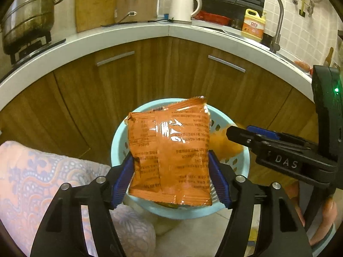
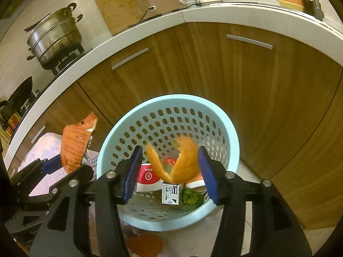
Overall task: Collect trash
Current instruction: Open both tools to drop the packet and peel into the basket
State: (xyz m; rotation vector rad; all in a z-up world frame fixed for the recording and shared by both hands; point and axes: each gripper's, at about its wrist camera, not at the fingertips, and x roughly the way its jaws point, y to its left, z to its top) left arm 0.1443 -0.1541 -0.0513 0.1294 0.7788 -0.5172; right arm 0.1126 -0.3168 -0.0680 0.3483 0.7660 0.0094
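Observation:
My left gripper (image 1: 171, 171) is shut on an orange snack packet (image 1: 169, 150) and holds it above the light blue perforated waste basket (image 1: 240, 160). The packet also shows in the right wrist view (image 2: 74, 145), left of the basket (image 2: 167, 115). My right gripper (image 2: 170, 171) is open over the basket; a blurred orange peel (image 2: 182, 160) is between its blue pads, apparently falling free. Inside the basket lie a red-and-white carton (image 2: 148, 177), a small white carton (image 2: 170, 193) and green leaves (image 2: 191, 198). The right gripper shows in the left wrist view (image 1: 238, 133) at the right.
Wooden cabinet doors (image 2: 246, 81) stand behind the basket under a white countertop (image 1: 128, 36) with a steel steamer pot (image 1: 27, 15), kettle (image 1: 184, 6), detergent bottle (image 1: 254, 24) and faucet (image 1: 276, 17). A patterned pink cloth (image 1: 42, 182) is at the left. An orange scrap (image 2: 143, 246) lies on the floor.

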